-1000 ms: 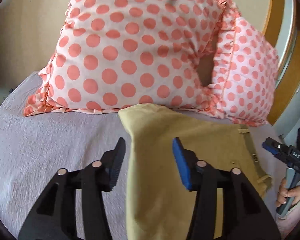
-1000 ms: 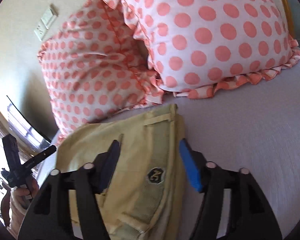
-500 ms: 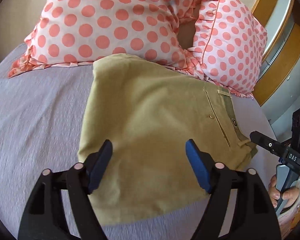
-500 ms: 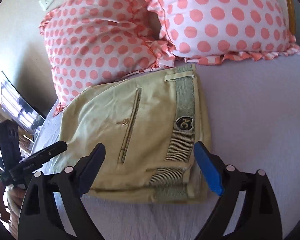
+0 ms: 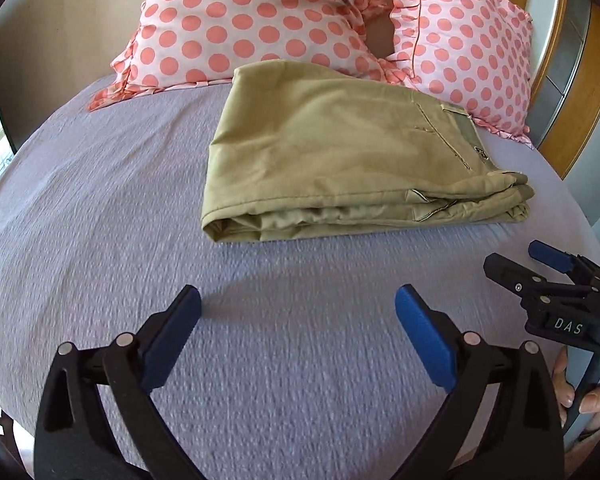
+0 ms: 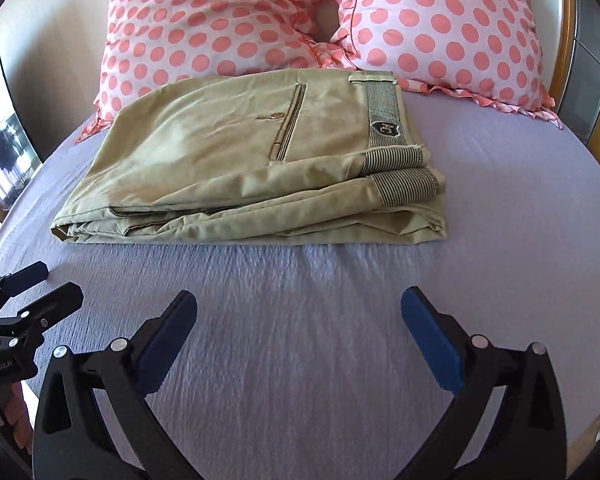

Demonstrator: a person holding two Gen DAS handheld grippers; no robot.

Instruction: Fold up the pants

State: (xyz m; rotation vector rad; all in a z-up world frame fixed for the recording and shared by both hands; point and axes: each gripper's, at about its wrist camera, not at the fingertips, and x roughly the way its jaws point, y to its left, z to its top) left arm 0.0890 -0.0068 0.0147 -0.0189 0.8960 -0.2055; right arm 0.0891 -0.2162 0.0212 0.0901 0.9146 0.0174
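1. The khaki pants (image 6: 236, 168) lie folded in a flat stack on the lavender bedsheet (image 6: 300, 340), far edge against 2 polka-dot pillows (image 6: 204, 28).
2. The left gripper (image 5: 298, 320) hovers spread wide, empty (short of the stack).
3. The right gripper (image 6: 299, 320) is likewise spread, holding nothing; the stack seems about 3 layers thick.

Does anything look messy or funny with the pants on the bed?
Nothing much. The pants lie folded on the bed, their far edge against the dotted pillows. Only the layers' front edges sit slightly uneven.
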